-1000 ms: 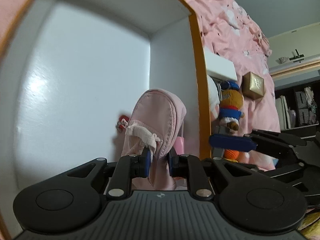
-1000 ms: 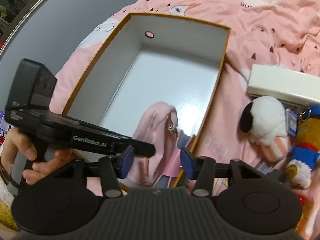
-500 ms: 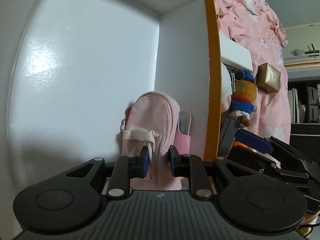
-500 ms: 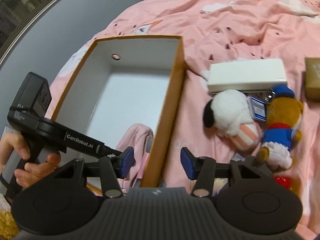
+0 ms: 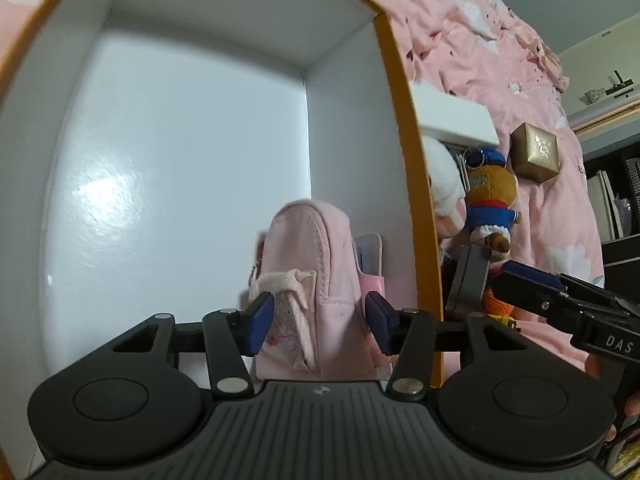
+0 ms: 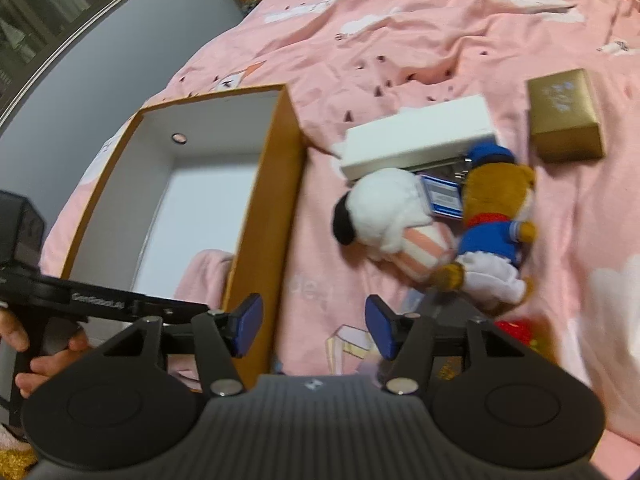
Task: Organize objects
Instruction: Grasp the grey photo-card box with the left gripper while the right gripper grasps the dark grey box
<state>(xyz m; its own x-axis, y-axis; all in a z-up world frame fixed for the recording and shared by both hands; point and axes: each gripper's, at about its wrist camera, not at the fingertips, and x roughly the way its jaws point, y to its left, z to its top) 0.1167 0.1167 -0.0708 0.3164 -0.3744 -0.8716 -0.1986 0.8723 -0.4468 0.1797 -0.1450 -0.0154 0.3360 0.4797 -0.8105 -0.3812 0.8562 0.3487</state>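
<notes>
Our left gripper (image 5: 318, 318) is opening around the pink pouch (image 5: 316, 272) — pads clear of it — in the box's (image 5: 404, 168) near right corner; our right gripper (image 6: 312, 326), empty, is widening over the bedspread (image 6: 440, 40).

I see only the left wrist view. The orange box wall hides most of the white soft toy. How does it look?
Observer: The white plush toy has a black ear and a pink striped body.
Operator: Do the right tongs hold something?
Observer: No; the right tongs are opening, empty, above the pink bedsheet outside the orange cardboard box.
Operator: What lies between the toys?
Observer: A blue card, beside the brown bear plush.
</notes>
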